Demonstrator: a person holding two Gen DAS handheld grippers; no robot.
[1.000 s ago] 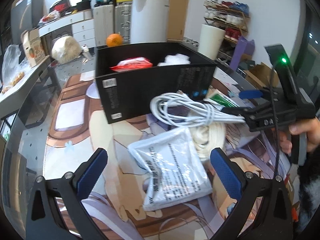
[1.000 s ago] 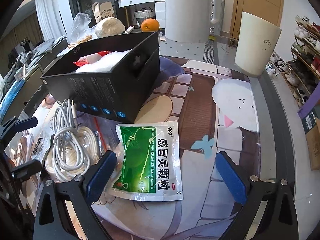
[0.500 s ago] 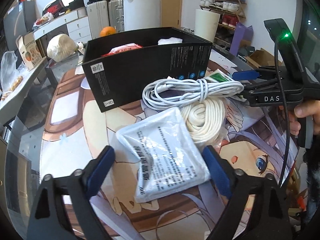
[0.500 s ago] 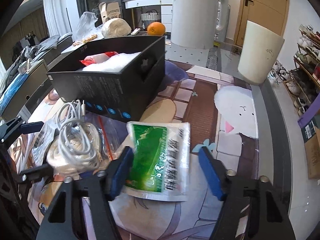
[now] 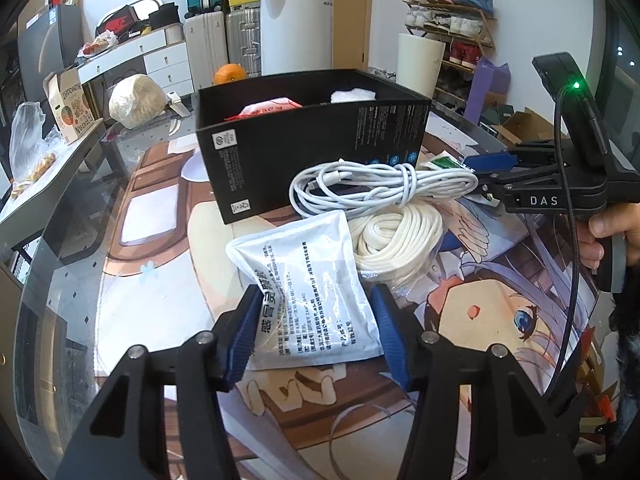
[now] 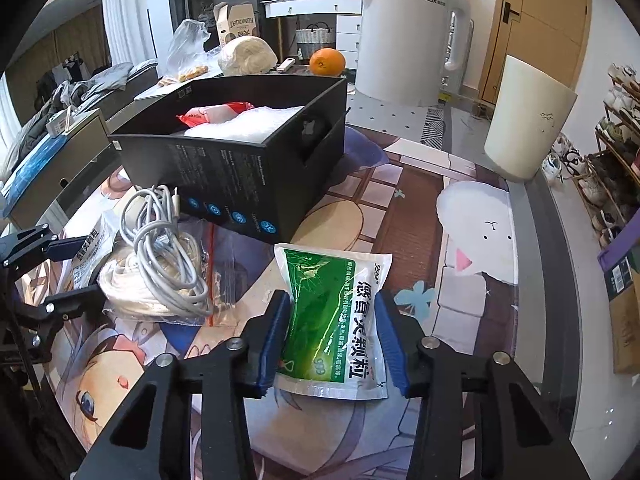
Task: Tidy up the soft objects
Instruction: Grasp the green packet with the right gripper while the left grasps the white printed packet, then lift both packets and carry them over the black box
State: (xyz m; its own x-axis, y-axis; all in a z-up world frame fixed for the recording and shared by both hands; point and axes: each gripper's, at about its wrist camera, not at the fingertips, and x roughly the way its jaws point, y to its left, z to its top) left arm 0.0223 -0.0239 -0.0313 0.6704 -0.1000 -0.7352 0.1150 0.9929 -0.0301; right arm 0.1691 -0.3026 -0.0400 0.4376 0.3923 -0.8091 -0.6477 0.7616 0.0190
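Note:
My left gripper (image 5: 316, 332) has its blue pads pressed on both sides of a white printed pouch (image 5: 308, 280) lying on the mat. My right gripper (image 6: 332, 340) has its pads closed on a green medicine pouch (image 6: 336, 312); it also shows in the left wrist view (image 5: 484, 176), with the pouch's corner (image 5: 442, 162) in it. A bundled white cable (image 5: 380, 188) rests on a coil of cream rope (image 5: 400, 236) between the pouches. Behind stands an open black box (image 5: 312, 152) holding a red packet (image 6: 212, 112) and white wrap (image 6: 248, 124).
A printed anime mat (image 5: 500, 280) covers the glass table (image 5: 60, 272). A white bin (image 6: 528, 128) stands at the far right edge, a white kettle-shaped appliance (image 6: 404, 32) and an orange (image 6: 327, 61) behind the box. A zip bag (image 6: 218, 276) lies under the rope.
Both grippers have closed from wide open onto their pouches. The left moved forward over the white pouch, the right over the green one.

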